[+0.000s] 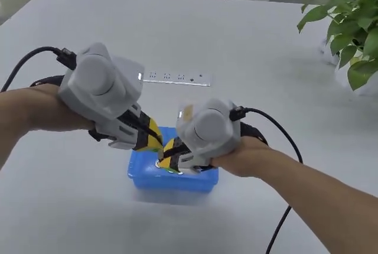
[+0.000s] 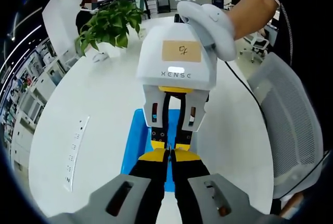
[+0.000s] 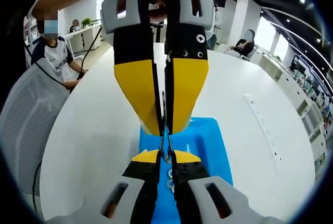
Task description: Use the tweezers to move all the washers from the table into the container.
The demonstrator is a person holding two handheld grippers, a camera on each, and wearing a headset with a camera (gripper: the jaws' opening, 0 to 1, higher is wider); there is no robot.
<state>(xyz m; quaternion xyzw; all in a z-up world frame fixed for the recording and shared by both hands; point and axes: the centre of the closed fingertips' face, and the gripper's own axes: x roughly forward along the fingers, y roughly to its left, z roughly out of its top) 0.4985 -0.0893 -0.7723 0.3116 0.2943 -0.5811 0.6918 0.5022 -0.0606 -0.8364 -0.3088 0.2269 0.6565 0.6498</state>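
hands hold two grippers over one white table (image 1: 236,41). on the left, the left hand (image 1: 50,109) holds the left gripper (image 1: 155,140), and one black cable (image 1: 32,51) runs off its back. its yellow tips point down and to the right. in the left gripper view its two jaws are pressed close together, and the thin metal tweezers (image 2: 167,150) are pinched between them. there is one pair of tweezers.

in the middle, under both grippers, one blue container (image 1: 177,182) sits on the table. the tweezers hang right above it. in the right gripper view two small washers (image 3: 170,178) lie on the blue floor inside the container, one just beside the other.

next comes the right gripper (image 1: 169,158), held by the right hand (image 1: 245,156). its tips meet the left gripper's tips, nose to nose. its two jaws are pressed close too, and they nip the low end of the same tweezers. a second black cable (image 1: 254,111) runs from its back.

behind the grippers one white power strip (image 1: 177,78) lies flat on the table. at the far right stands one green plant (image 1: 348,23).
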